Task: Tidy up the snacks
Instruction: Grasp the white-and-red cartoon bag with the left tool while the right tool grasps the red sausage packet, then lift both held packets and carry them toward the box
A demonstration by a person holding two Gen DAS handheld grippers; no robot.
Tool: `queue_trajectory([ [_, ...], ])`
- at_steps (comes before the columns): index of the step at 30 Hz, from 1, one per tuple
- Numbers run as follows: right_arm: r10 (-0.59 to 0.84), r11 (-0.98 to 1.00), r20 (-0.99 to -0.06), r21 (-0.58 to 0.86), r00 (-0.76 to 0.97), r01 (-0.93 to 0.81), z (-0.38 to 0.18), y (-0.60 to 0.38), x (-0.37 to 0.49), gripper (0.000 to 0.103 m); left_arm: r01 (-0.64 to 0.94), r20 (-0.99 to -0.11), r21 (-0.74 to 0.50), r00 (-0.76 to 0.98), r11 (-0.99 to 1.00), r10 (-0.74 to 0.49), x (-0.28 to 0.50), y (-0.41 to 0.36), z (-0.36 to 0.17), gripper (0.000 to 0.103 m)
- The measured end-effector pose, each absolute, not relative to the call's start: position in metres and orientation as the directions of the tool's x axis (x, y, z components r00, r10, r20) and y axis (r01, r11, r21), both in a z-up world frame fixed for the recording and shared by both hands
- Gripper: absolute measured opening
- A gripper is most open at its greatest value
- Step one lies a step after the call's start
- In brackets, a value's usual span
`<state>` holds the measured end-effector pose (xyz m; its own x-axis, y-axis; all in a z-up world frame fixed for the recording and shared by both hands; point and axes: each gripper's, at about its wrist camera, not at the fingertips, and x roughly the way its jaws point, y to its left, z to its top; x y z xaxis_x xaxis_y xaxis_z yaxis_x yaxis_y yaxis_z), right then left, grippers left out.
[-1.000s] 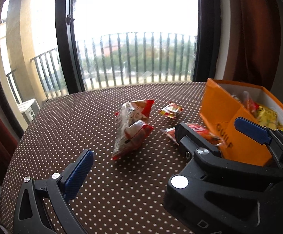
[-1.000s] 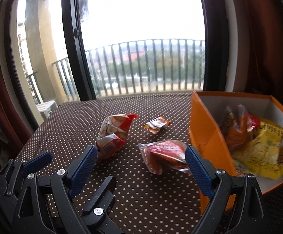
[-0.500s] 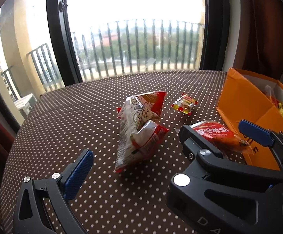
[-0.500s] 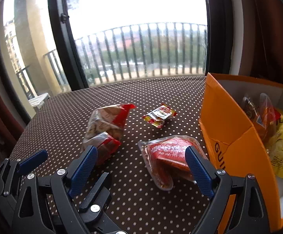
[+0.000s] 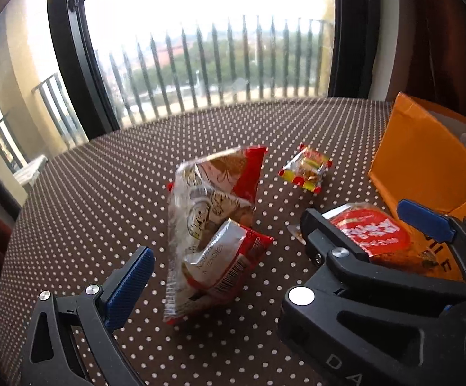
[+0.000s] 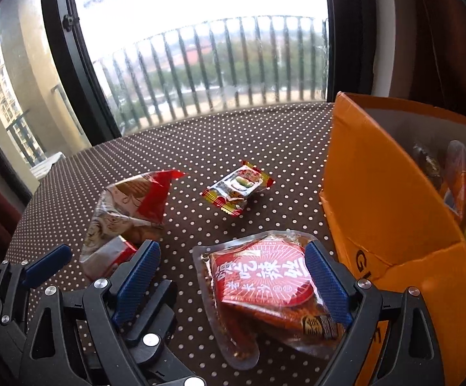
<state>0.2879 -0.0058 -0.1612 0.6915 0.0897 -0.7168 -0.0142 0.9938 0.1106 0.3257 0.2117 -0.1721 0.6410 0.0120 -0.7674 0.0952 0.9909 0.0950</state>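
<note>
Red snack pack (image 6: 265,286) lies between the right gripper (image 6: 233,276) fingers, spread apart, untouched

Both grippers lower and nearer, right gripper (image 6: 233,276) now straddling red packet (image 6: 262,286)

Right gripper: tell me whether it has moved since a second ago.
Yes. The right gripper has closed in on the red vacuum pack, with the orange box nearer too.

Both grippers side by side, angled down; right gripper (image 6: 233,276) jaws wide.
</note>
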Motion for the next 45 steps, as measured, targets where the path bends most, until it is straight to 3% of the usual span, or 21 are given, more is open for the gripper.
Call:
queue_trajectory([
  [14, 0.083, 0.996, -0.795, 0.093, 0.602, -0.014, -0.193, -0.007, 0.300, 0.092, 0.092, -0.824, 0.126, 0.564, 0.988, 0.053, 0.346, 0.213, -0.208, 0.101],
  [19, 0.083, 0.996, -0.792, 0.080, 0.604, -0.032, -0.189, -0.006, 0.297, 0.066, 0.095, -0.821, 0.136, 0.568, 0.986, 0.059, 0.347, 0.213, -0.210, 0.101],
  [22, 0.091, 0.996, -0.791, 0.085, 0.606, -0.038, -0.187, -0.006, 0.295, 0.059, 0.088, -0.814, 0.159, 0.575, 0.983, 0.080, 0.345, 0.212, -0.209, 0.099],
  [24, 0.109, 0.994, -0.784, 0.096, 0.612, -0.053, -0.185, -0.007, 0.295, 0.043, 0.080, -0.808, 0.151, 0.584, 0.985, 0.076, 0.344, 0.214, -0.205, 0.099],
  [29, 0.153, 0.987, -0.777, 0.146, 0.610, -0.061, -0.184, -0.007, 0.301, 0.037, 0.083, -0.795, 0.154, 0.603, 0.985, 0.074, 0.342, 0.212, -0.192, 0.099],
  [31, 0.159, 0.986, -0.764, 0.153, 0.626, -0.063, -0.177, -0.008, 0.300, 0.030, 0.082, -0.781, 0.151, 0.621, 0.985, 0.068, 0.344, 0.212, -0.186, 0.099],
  [35, 0.171, 0.983, -0.747, 0.170, 0.642, -0.064, -0.167, -0.006, 0.303, 0.028, 0.075, -0.770, 0.145, 0.634, 0.987, 0.065, 0.354, 0.214, -0.182, 0.097],
  [37, 0.168, 0.983, -0.747, 0.172, 0.643, -0.058, -0.166, -0.007, 0.306, 0.028, 0.077, -0.783, 0.128, 0.619, 0.989, 0.053, 0.358, 0.217, -0.186, 0.080],
  [40, 0.173, 0.983, -0.751, 0.177, 0.637, -0.058, -0.168, -0.007, 0.305, 0.028, 0.038, -0.776, 0.156, 0.623, 0.987, 0.099, 0.360, 0.221, -0.189, 0.061],
  [45, 0.174, 0.982, -0.744, 0.178, 0.645, -0.060, -0.167, -0.006, 0.304, 0.028, 0.035, -0.773, 0.130, 0.630, 0.991, 0.079, 0.357, 0.225, -0.187, 0.058],
])
